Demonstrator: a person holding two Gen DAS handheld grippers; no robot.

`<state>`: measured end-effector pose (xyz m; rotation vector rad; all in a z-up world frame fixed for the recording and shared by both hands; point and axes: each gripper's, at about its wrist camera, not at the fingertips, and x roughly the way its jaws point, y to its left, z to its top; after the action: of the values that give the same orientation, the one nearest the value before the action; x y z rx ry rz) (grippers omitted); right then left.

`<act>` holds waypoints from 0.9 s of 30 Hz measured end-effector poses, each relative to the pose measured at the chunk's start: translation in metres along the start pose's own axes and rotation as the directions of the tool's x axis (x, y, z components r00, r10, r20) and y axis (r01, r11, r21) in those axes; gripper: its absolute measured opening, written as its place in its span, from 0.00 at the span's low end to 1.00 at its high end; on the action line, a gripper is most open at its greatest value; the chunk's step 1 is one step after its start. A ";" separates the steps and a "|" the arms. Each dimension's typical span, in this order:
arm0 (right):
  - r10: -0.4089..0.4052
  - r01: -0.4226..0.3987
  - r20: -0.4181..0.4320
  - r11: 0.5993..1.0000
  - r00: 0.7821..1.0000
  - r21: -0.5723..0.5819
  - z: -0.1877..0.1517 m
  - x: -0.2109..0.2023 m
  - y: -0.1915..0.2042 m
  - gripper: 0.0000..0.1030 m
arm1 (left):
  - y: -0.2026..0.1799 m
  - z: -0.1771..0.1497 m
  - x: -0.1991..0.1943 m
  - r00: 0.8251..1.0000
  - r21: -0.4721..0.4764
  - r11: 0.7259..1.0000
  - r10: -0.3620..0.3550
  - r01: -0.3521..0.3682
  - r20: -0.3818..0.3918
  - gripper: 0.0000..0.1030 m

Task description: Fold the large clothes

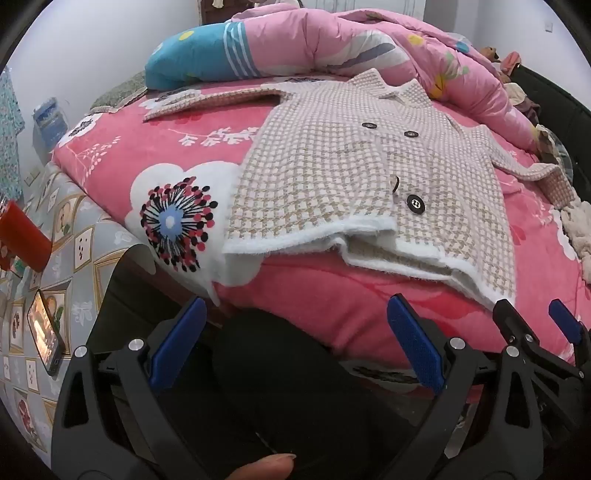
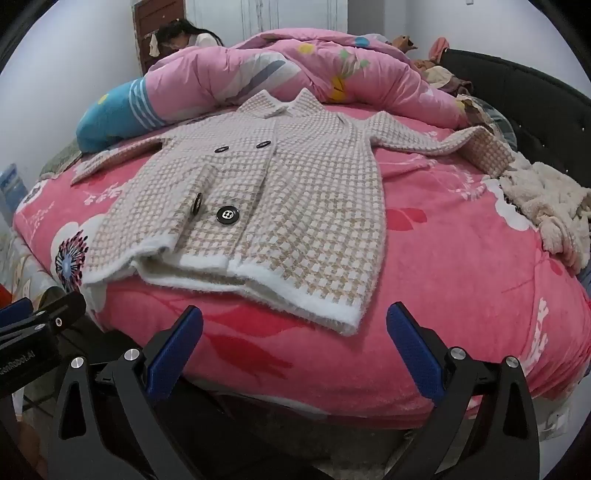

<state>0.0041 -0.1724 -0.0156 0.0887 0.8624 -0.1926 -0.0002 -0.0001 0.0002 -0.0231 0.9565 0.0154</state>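
Note:
A beige and white houndstooth coat (image 1: 351, 166) (image 2: 258, 206) with dark buttons lies flat, front up, on the pink flowered bed cover (image 2: 443, 277), sleeves spread to both sides and collar toward the far end. Its fluffy white hem (image 2: 295, 291) faces me. My left gripper (image 1: 295, 306) hangs open over the bed's near edge, short of the hem's left part, nothing between its blue pads. My right gripper (image 2: 295, 314) is open too, just short of the hem's right corner, and holds nothing. Each gripper shows at the edge of the other's view.
A bunched pink duvet (image 2: 258, 74) with a blue end (image 1: 192, 59) lies behind the coat. Cream fleece clothing (image 2: 546, 206) sits at the bed's right edge by a black headboard (image 2: 535, 110). A person (image 2: 184, 35) is at the far wall. A phone (image 1: 46, 336) lies on the patterned floor.

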 end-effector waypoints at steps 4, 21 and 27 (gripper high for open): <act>0.005 -0.005 -0.001 1.000 1.000 -0.002 0.000 -0.002 0.000 0.94 | 0.000 0.000 0.000 1.000 -0.001 1.000 0.000 0.000 0.000 0.92; 0.003 -0.003 0.013 1.000 1.000 -0.012 0.003 -0.008 0.003 0.94 | 0.001 0.004 -0.003 1.000 0.003 1.000 -0.002 0.002 0.006 0.92; 0.001 -0.001 0.016 1.000 1.000 -0.014 0.005 -0.009 0.003 0.94 | 0.000 0.004 -0.007 1.000 0.004 1.000 -0.002 0.002 0.018 0.92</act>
<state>0.0024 -0.1691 -0.0057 0.0743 0.8477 -0.1863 -0.0012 0.0002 0.0078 -0.0205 0.9385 0.0123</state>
